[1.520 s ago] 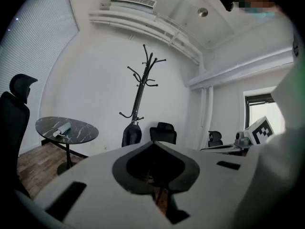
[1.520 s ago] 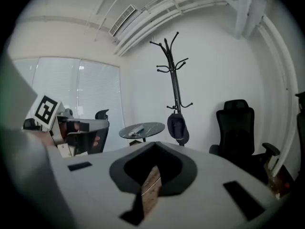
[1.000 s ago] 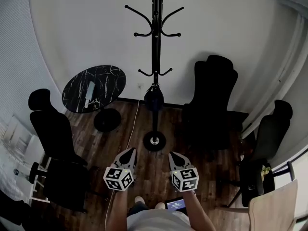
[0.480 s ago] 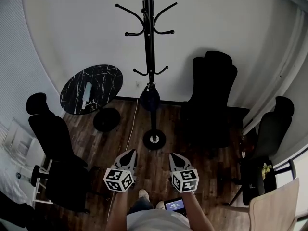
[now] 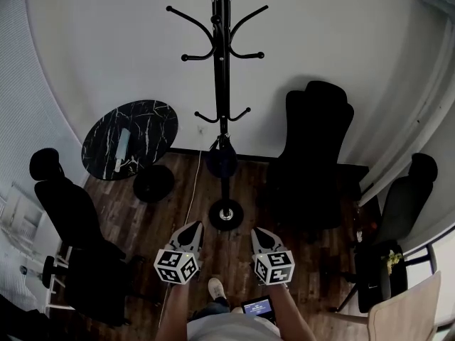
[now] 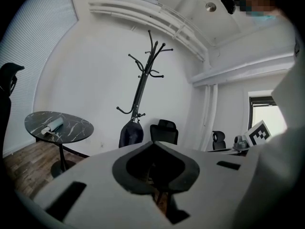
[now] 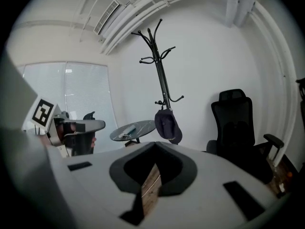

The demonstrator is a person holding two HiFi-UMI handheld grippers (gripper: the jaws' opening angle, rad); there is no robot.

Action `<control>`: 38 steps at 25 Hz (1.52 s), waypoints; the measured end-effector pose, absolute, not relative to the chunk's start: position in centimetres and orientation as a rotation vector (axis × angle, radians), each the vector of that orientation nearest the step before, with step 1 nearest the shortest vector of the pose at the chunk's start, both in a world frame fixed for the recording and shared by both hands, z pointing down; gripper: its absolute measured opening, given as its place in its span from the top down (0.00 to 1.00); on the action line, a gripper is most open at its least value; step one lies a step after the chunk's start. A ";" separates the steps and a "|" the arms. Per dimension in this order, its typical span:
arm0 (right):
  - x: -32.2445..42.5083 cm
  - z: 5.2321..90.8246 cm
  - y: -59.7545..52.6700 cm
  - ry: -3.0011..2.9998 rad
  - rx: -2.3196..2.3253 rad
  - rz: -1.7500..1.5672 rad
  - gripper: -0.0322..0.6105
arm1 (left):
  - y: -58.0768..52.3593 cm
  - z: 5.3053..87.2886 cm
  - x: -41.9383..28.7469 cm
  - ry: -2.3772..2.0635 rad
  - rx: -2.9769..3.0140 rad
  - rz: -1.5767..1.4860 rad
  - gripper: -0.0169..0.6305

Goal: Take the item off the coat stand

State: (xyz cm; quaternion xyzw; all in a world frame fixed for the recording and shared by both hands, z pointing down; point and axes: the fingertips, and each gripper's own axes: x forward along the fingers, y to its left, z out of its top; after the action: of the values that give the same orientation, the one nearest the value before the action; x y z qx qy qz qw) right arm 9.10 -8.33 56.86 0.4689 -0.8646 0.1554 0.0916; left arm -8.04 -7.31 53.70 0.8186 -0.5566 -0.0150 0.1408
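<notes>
Slid toward the lower left since a second ago, the round marble counter [image 5: 151, 123] sits mid-left. At lower centre, the left hand-held gripper [image 5: 192, 226] is closed and empty. Above, well apart, a dark cap [image 5: 222, 160] hangs low on the coat stand [image 5: 221, 84]. The right hand-held gripper [image 5: 257, 231] is closed too, holding nothing.

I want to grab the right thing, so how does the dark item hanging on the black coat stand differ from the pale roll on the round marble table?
The dark cap-like item hangs low on the black metal coat stand, while the pale roll lies flat on the round black marble table. The hanging item is dark and rounded; the roll is light and elongated. Both are small and untouched.
</notes>
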 end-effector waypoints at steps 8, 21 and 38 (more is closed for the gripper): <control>6.3 56.7 -15.4 -2.554 1.410 0.452 0.93 | -14.6 53.5 -10.7 -1.580 2.380 -0.059 0.94; 1.2 57.6 -22.9 -2.532 1.430 0.436 0.93 | -23.3 54.4 -13.8 -1.535 2.495 0.055 0.94; 2.3 57.1 -25.7 -2.526 1.543 0.434 0.93 | -26.3 55.2 -13.9 -1.494 2.488 0.047 0.94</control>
State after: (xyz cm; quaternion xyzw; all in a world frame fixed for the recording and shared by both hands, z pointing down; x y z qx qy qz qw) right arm 2.30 -25.74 57.08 0.5142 -0.8421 0.1446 0.0748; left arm -13.93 -26.33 55.23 0.8512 -0.5109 0.0159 0.1192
